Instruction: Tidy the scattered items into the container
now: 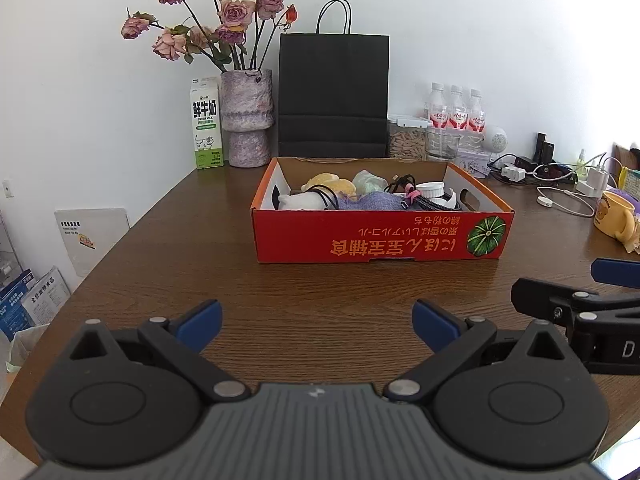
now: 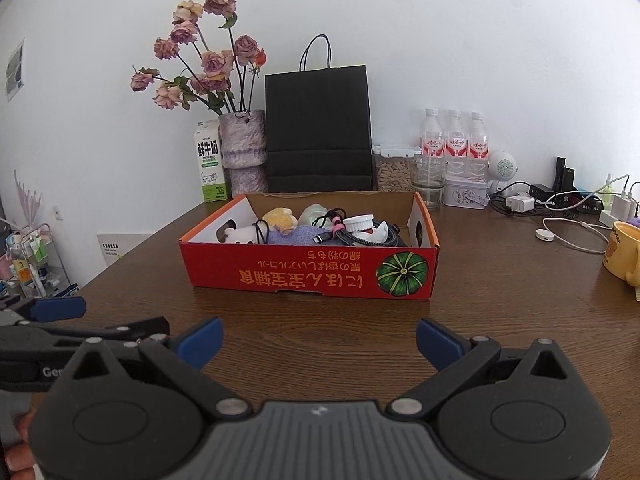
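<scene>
A red cardboard box with a pumpkin picture stands on the brown wooden table; it also shows in the right wrist view. Inside lie a white plush toy, a yellow soft item, a purple cloth, a braided cable and a white round lid. My left gripper is open and empty, low over the table in front of the box. My right gripper is open and empty, beside the left one, also short of the box.
Along the back wall stand a milk carton, a vase of dried roses, a black paper bag, a jar and water bottles. Chargers and cables and a yellow mug lie at the right.
</scene>
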A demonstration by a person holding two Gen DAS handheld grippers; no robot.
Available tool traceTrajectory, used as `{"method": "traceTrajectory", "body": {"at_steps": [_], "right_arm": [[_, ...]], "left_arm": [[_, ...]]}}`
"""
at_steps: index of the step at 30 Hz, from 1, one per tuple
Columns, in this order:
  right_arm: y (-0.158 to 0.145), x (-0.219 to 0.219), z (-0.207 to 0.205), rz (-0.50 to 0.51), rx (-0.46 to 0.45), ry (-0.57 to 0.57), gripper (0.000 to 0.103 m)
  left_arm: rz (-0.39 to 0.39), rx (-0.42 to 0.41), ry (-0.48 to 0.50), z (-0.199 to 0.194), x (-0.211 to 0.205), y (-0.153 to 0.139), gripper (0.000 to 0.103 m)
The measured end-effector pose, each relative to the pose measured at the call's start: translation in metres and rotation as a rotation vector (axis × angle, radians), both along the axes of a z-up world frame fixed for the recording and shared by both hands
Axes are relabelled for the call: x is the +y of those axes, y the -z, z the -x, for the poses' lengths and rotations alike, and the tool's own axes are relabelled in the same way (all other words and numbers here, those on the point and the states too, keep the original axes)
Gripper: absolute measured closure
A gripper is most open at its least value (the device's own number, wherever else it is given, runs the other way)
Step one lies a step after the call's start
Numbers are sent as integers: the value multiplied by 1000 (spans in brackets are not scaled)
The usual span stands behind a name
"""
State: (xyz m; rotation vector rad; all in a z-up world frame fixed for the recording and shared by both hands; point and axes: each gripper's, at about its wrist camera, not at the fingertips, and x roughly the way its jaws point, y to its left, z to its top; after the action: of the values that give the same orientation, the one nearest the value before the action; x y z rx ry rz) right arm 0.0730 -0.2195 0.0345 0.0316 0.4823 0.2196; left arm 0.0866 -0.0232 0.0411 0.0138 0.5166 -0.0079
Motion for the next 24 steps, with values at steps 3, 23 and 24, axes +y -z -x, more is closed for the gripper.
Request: {"method": "traceTrajectory", "body": {"at_steps": [3,23,24], "right_arm": [[0,2,1,1,4,-4,0],[7,1,-2,-5,28,0,0],[7,1,-2,-5,29,0,0]], "left_arm": [[6,6,-1,1,0,0,0],[12,24,-13,-1,-3,3,0],[12,24,-13,-2,-3,3,0]]}}
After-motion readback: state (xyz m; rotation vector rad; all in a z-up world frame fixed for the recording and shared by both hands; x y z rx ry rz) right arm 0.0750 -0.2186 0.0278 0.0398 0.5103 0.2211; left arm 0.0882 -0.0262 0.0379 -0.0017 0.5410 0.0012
